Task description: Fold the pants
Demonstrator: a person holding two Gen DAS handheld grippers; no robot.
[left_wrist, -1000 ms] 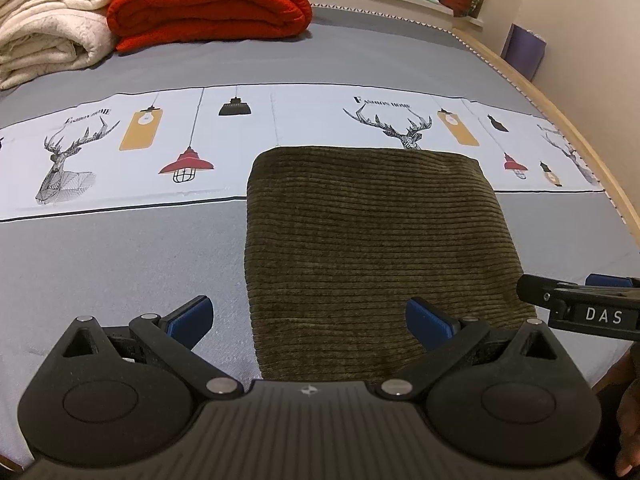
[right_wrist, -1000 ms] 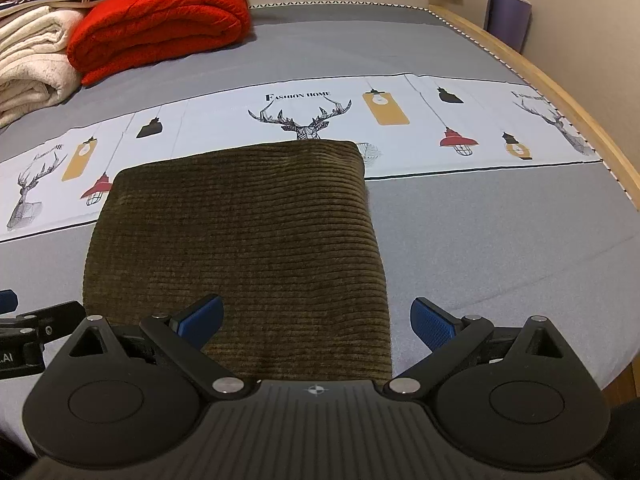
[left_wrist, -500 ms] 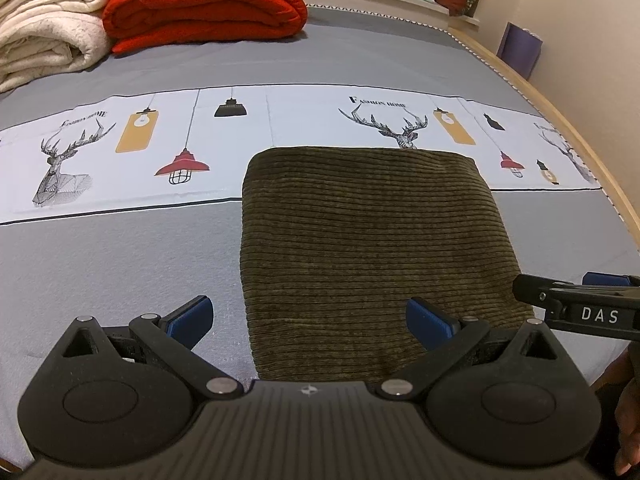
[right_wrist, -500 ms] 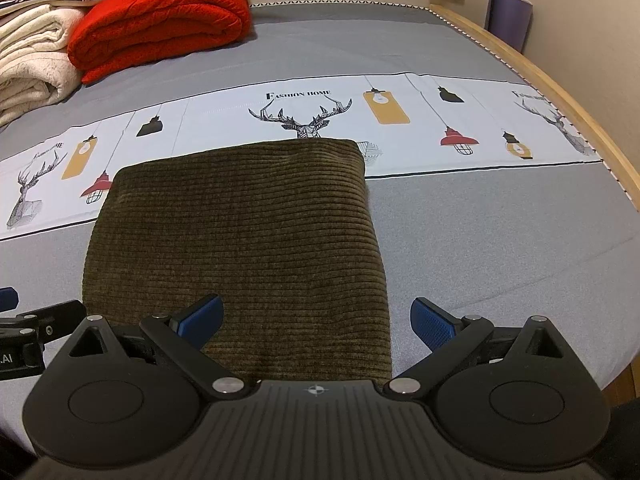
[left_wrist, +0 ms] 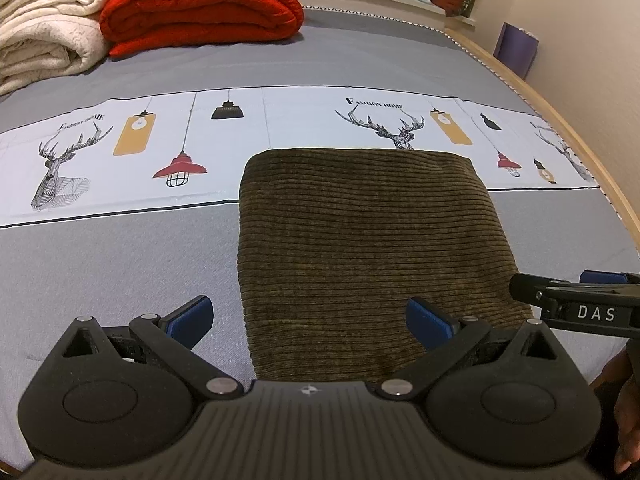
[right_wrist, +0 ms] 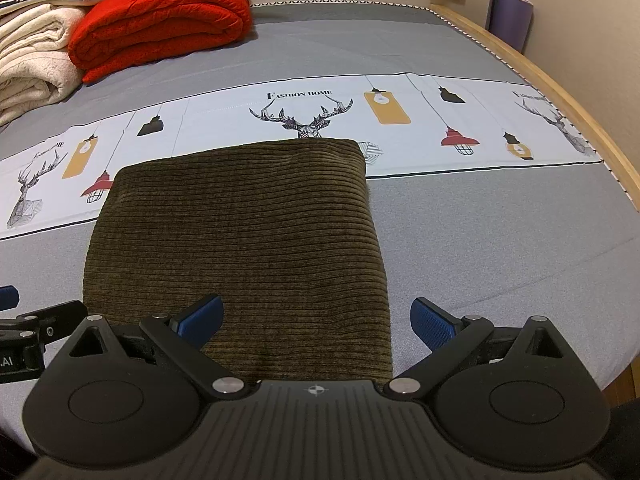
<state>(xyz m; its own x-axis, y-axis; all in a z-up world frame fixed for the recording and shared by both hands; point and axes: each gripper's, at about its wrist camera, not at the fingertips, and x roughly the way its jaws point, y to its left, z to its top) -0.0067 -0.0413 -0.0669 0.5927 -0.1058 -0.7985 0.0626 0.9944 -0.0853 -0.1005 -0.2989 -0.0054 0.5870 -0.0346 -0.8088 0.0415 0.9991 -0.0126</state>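
The olive-green corduroy pants [left_wrist: 368,248] lie folded into a flat rectangle on the grey bed; they also show in the right wrist view [right_wrist: 240,240]. My left gripper [left_wrist: 310,320] is open and empty, held above the near left corner of the pants. My right gripper [right_wrist: 316,318] is open and empty, held above the near right corner. The right gripper's side shows at the right edge of the left wrist view [left_wrist: 576,308]. The left gripper's side shows at the left edge of the right wrist view [right_wrist: 36,324].
A folded red blanket [left_wrist: 200,4] and cream blankets [left_wrist: 44,28] are stacked at the far left of the bed. A white printed band [left_wrist: 120,152] crosses the bedsheet. The bed's wooden edge [right_wrist: 560,92] runs along the right, with a wall beyond.
Both grippers stay open and nearly still. The left wrist view has shifted very slightly; the pants have not moved.
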